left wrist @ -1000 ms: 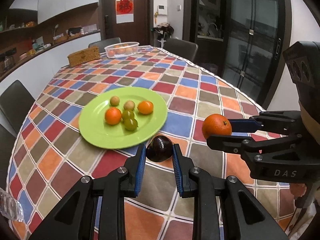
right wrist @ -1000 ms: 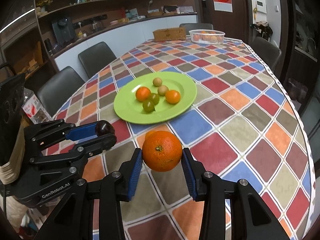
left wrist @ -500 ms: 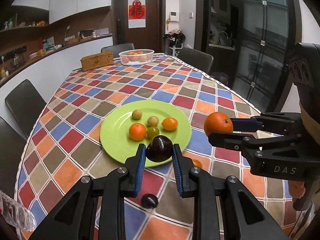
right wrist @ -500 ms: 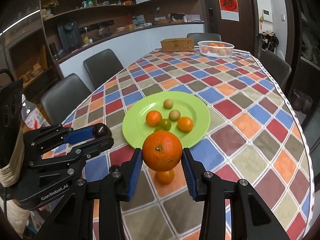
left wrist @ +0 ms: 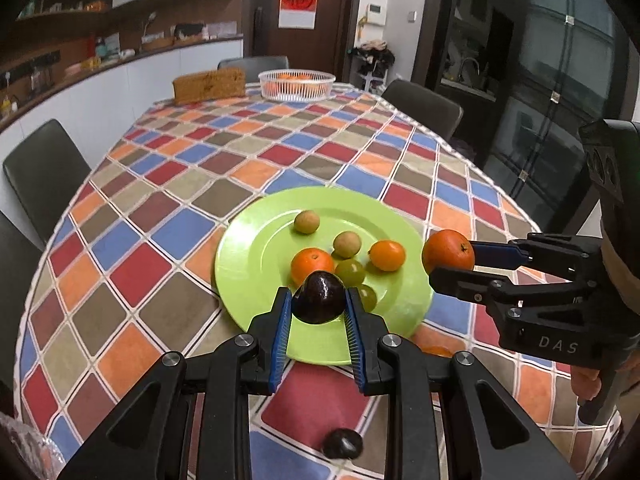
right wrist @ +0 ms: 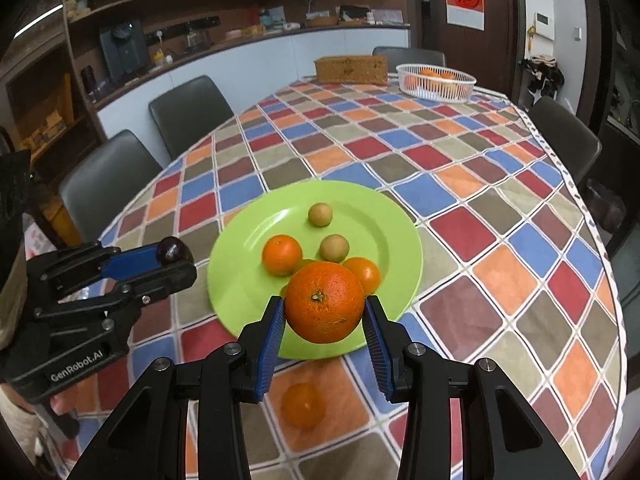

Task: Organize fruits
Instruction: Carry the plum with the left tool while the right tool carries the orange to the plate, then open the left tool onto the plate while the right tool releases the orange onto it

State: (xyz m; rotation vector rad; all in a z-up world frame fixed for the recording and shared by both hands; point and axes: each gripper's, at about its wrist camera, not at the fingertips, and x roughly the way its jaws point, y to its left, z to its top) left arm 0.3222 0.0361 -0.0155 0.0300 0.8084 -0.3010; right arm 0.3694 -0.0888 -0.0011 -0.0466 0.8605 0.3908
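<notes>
My left gripper (left wrist: 318, 308) is shut on a dark purple plum (left wrist: 319, 298), held above the near rim of the green plate (left wrist: 248, 256). My right gripper (right wrist: 325, 312) is shut on a large orange (right wrist: 325, 307), held above the plate's near edge (right wrist: 240, 280). The plate holds two small oranges, two tan round fruits and green grapes. A second dark plum (left wrist: 343, 443) lies on the tablecloth below my left gripper. A small orange (right wrist: 303, 405) lies on the cloth below my right gripper. Each gripper shows in the other's view, the right (left wrist: 452, 258) and the left (right wrist: 176, 254).
A checkered cloth covers the oval table (right wrist: 500, 216). A white basket with oranges (left wrist: 297, 85) and a woven box (left wrist: 209, 85) stand at the far end. Dark chairs (right wrist: 188, 112) surround the table. A plastic wrapper (left wrist: 24, 448) sits at the near left.
Both grippers have risen and drawn back from the table with their fruit. The plate now appears farther ahead, and the loose plum and small orange have come into view below.
</notes>
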